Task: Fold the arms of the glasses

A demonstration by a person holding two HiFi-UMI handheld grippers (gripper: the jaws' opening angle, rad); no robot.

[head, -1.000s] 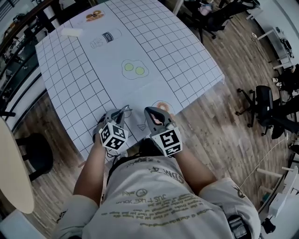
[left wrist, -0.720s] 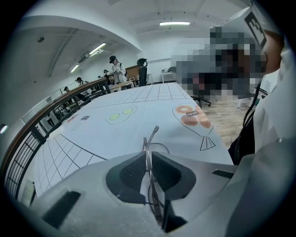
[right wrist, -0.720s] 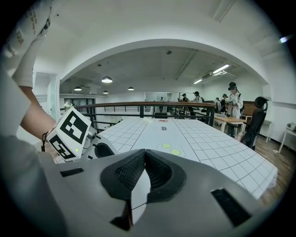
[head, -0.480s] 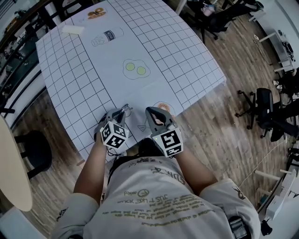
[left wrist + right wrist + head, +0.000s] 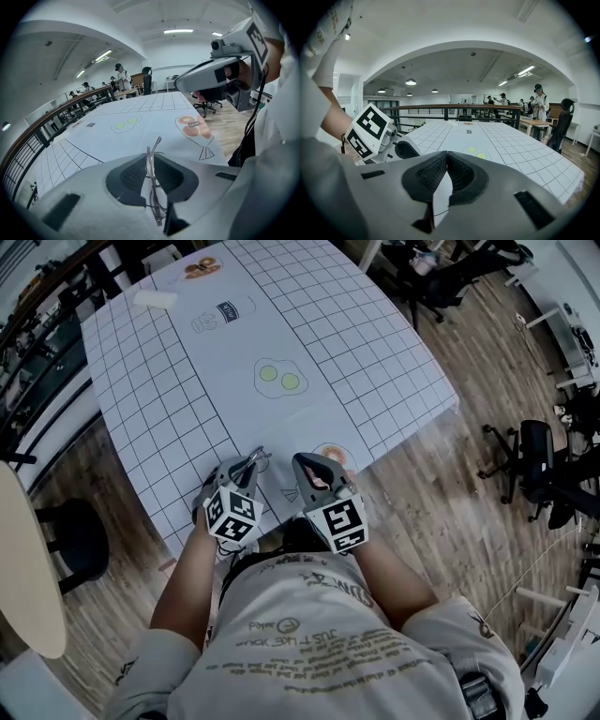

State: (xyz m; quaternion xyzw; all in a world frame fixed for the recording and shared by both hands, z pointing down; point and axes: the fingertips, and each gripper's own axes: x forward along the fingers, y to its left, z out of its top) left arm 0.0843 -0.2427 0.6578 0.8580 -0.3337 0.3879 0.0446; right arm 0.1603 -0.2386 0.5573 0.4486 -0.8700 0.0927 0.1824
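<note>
Glasses (image 5: 152,187) with a thin wire frame are pinched in the left tongs (image 5: 151,159), up over the near edge of the table (image 5: 187,399). The pads are closed on the frame, and one thin end pokes out past the tips. The right tongs (image 5: 446,157) are shut tight with nothing in them, just beside the left ones. I cannot tell if the arms are folded, because the glasses show edge on.

I think the wire could slip or twist, since only a small bit of it is pinched. A hard push from the right tongs could bend an arm or knock the glasses loose. They are near the table edge, so they might fall to the wood floor (image 5: 422,521).

No box, bowl or case is on the table. The eggs (image 5: 278,379), the doughnuts (image 5: 192,127) and the bottle (image 5: 217,315) are only drawings on the cover. A small pale block (image 5: 155,299) lies at the far corner
</note>
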